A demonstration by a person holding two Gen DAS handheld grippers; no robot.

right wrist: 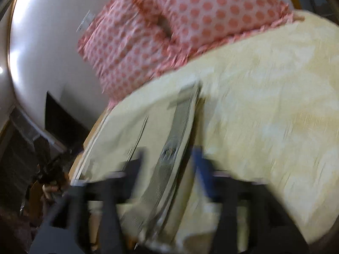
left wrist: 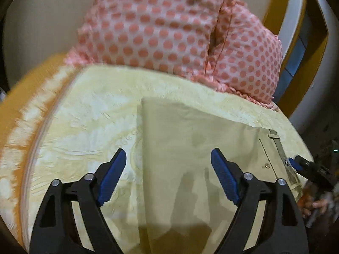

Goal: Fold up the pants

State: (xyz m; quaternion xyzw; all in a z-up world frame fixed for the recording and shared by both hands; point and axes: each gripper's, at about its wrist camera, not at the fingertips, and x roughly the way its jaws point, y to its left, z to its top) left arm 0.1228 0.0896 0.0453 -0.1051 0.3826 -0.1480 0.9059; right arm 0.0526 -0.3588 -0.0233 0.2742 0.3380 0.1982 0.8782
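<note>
Slippage is the main risk here, and it starts at the right gripper [right wrist: 169, 165]: its fingers straddle the waistband [right wrist: 171, 139] of the pants [right wrist: 118, 131], but the right wrist view is badly smeared, so I cannot tell whether the jaws are closed on the cloth or merely around it. In the left wrist view the right gripper's tip lies at the waistband edge near a rivet, which hints at contact, no more. If that hold is shallow, a pull could drag only the top layer and skew the fold. The left gripper [left wrist: 168, 165] hovers with jaws spread wide, holding nothing, one finger above the pants and the other above the bedspread [left wrist: 84, 127]. Closing from there might pinch bedspread together with trouser cloth, since the two are close in colour and lie flat against each other. The pants lie already doubled over, flat on the bed, their far edge just short of the pillow [left wrist: 169, 31]. A sweep forward could nudge that pillow, and the waistband end sits near the bed's side, where cloth could slide off
</note>
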